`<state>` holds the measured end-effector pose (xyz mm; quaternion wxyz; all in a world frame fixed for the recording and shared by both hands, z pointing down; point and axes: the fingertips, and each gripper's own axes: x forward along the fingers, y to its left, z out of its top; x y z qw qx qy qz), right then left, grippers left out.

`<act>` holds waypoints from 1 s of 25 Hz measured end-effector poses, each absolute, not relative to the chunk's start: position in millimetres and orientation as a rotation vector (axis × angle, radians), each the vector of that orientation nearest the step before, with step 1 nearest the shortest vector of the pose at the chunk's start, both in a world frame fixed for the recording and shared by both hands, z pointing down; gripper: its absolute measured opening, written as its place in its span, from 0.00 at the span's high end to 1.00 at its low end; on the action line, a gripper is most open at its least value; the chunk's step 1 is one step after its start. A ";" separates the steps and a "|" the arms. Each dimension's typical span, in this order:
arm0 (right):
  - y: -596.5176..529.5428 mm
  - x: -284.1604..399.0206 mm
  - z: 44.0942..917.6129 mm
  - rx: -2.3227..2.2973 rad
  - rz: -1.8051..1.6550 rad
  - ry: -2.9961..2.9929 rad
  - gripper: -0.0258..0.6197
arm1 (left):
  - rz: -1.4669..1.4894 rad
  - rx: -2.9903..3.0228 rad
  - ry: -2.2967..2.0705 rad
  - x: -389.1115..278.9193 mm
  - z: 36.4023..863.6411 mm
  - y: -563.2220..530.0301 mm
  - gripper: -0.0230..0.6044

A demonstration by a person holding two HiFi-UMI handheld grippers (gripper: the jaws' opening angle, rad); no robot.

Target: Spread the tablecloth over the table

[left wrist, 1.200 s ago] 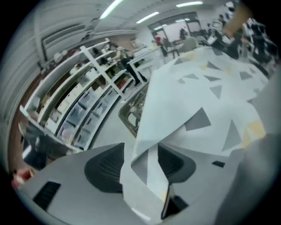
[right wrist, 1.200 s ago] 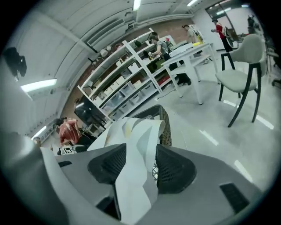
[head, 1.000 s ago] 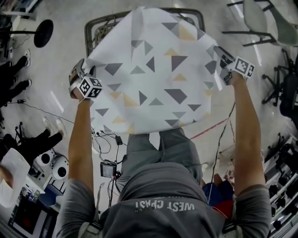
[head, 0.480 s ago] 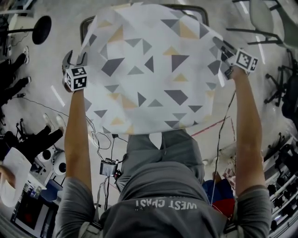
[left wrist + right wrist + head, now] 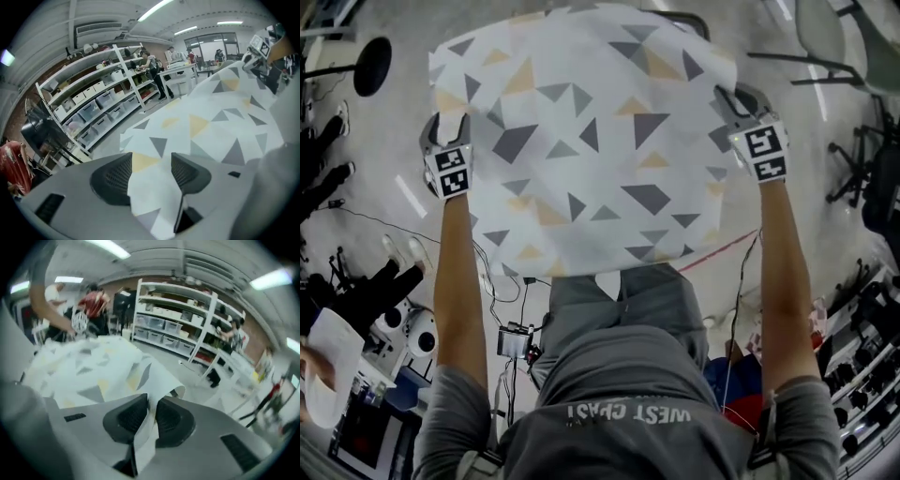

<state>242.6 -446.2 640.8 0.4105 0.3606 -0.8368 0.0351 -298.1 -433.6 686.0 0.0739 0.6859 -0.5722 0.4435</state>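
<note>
Tablecloth (image 5: 581, 141) is up in the air, opened out flat before the person, not yet laid. Right hand-held gripper (image 5: 151, 412), jaws just closing, grasps one edge. Left hand-held gripper (image 5: 150, 176) stands released, cloth loose between its jaws. Lowering and smoothing remain.
</note>
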 end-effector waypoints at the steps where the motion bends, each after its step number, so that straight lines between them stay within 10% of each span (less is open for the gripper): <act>1: -445.0 241.1 644.2 0.869 -0.107 -2.016 0.87 | 1.320 2.075 -1.695 -286.8 689.7 -426.3 0.56; 6: -417.7 202.5 644.1 0.642 -0.558 -1.921 0.89 | 1.277 2.103 -1.610 -244.9 711.2 -403.4 0.56; 13: -475.1 272.6 717.6 1.040 0.225 -1.961 0.86 | 1.216 2.109 -1.573 -233.4 713.7 -402.6 0.56; 18: -499.0 301.4 744.2 1.292 0.697 -1.929 0.64 | 1.224 2.124 -1.510 -231.6 718.9 -387.4 0.57; 25: -446.4 303.1 707.9 1.392 0.512 -1.780 0.66 | 1.192 2.140 -1.460 -224.0 722.2 -364.2 0.58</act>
